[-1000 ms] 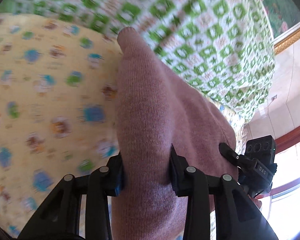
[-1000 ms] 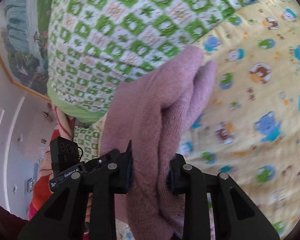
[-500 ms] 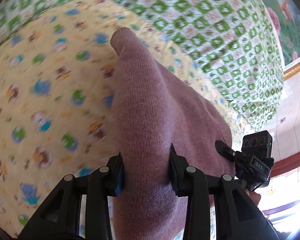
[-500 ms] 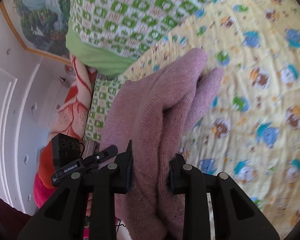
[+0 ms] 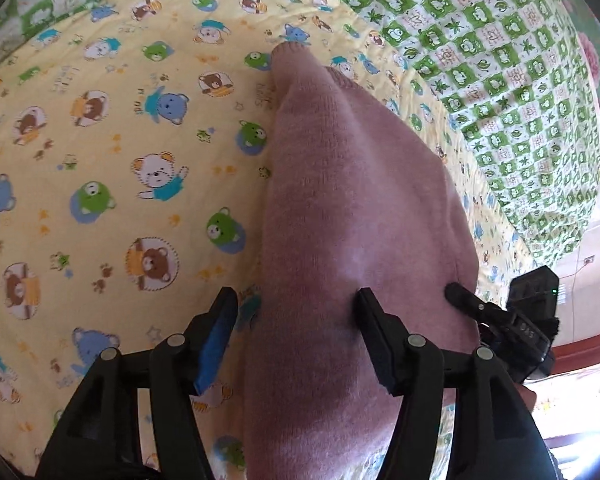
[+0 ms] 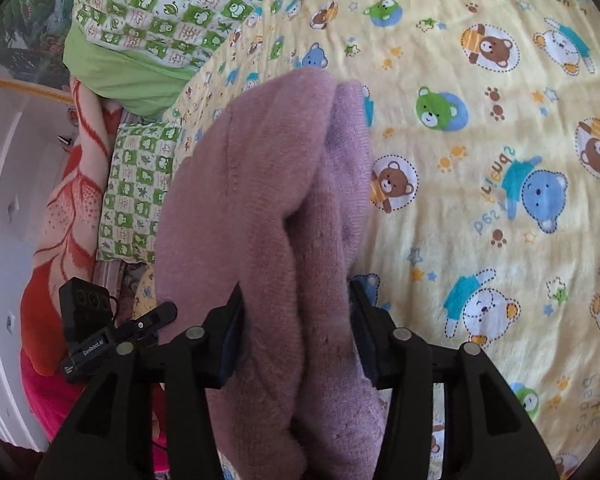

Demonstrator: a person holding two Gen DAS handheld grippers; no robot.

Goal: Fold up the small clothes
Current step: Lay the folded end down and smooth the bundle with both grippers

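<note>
Where bears dot it, sheet (image 6: 480, 128) reading "little bears", pink knit (image 6: 260, 200)

Sweater (image 5: 360, 220) on bedsheet (image 5: 120, 160), between tongs; quilt (image 5: 500, 60) behind.

The left hand-held gripper (image 5: 296, 320) is matt black plastic, with two angular fingers braced by struts that widen toward the camera. Round silver-grey screw heads sit at the joints, two on each side. A blue pad (image 5: 214, 344) lines the inner face of one finger. The right hand-held gripper (image 6: 296, 316) has the same black frame and the same silver screws, with dark pads inside its fingers. Seen from each wrist camera, the other gripper carries a small black box with round lenses, white lettering and a thin black cable.
</note>
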